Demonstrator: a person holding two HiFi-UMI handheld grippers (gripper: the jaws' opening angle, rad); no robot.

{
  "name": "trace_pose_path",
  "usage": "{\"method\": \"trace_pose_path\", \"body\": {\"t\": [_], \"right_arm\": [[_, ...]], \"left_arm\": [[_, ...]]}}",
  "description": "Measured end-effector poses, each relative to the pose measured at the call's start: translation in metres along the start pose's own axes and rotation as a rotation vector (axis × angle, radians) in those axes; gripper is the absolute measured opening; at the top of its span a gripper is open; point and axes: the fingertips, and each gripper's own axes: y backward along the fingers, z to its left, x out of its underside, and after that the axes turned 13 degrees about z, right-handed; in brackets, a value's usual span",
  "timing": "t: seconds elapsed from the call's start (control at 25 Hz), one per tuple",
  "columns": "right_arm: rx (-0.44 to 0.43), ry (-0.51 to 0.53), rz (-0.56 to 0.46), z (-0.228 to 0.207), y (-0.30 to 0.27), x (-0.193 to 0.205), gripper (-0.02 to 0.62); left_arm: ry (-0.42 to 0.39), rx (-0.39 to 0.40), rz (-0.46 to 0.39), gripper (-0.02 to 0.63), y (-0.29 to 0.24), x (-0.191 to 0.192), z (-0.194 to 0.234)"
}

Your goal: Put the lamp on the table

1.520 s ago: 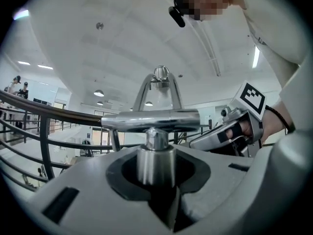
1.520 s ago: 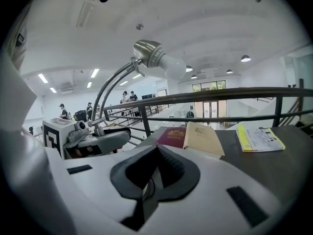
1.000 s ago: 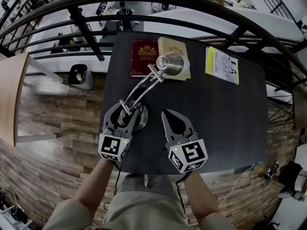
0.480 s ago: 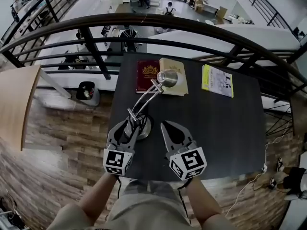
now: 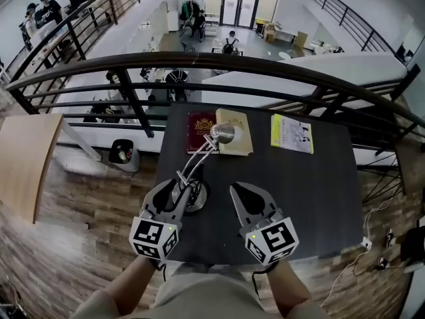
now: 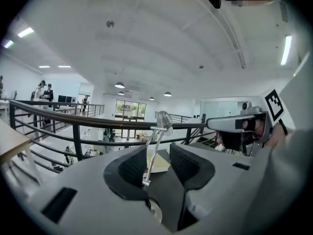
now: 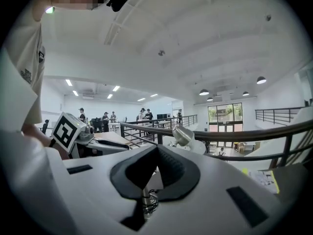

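The silver desk lamp (image 5: 196,161) stands on the black table (image 5: 312,178), its round base near the front left and its head (image 5: 223,133) over a tan book. My left gripper (image 5: 176,190) hovers over the base. It is open, and its jaws have just been closing a little. In the left gripper view the lamp's arm (image 6: 155,148) shows in the gap of that gripper (image 6: 157,156), untouched by the pads. My right gripper (image 5: 240,190) hangs beside the lamp, shut on nothing. In the right gripper view the lamp head (image 7: 183,134) sits beyond the gripper's closed tips (image 7: 156,151).
A red book (image 5: 200,131), the tan book (image 5: 239,137) and a yellow-green booklet (image 5: 291,133) lie along the table's far edge. A black railing (image 5: 219,62) runs just behind it, with a lower floor beyond. A wooden tabletop (image 5: 23,158) and a bin (image 5: 121,153) are at the left.
Both grippers and the head camera have risen, so the table looks smaller and further below. The lamp stays standing on the table. The right gripper stays shut.
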Motion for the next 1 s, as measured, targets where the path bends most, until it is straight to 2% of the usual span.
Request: {"method": "trace_pose_path", "body": {"t": [0.16,0.28,0.32,0.48,0.6,0.72,0.88,1.0], "right_arm": [[0.006,0.042,-0.050,0.005,0.027,-0.032,-0.002],[0.016,0.059,-0.087,0.008,0.044,-0.048,-0.002],[0.019,0.065,-0.095,0.008,0.048,-0.052,-0.002],[0.037,0.072,-0.097,0.008,0.068,-0.054,-0.002],[0.050,0.067,-0.083,0.008,0.081,-0.045,-0.002],[0.054,0.055,-0.077,0.009,0.089,-0.033,-0.002],[0.034,-0.023,-0.096,0.017,0.093,-0.020,-0.002],[0.043,-0.021,-0.108,0.027,0.094,-0.014,-0.002]], "left_arm": [[-0.054,0.036,-0.050,0.138,0.014,-0.033,-0.020],[-0.083,0.063,-0.093,0.069,0.027,-0.054,-0.034],[-0.096,0.071,-0.102,0.064,0.031,-0.060,-0.039],[-0.154,0.093,-0.139,0.046,0.048,-0.080,-0.056],[-0.167,0.130,-0.243,0.006,0.066,-0.091,-0.067],[-0.172,0.160,-0.304,0.005,0.075,-0.087,-0.079],[-0.198,0.181,-0.269,0.005,0.073,-0.058,-0.095],[-0.195,0.204,-0.255,0.005,0.070,-0.040,-0.105]]}}
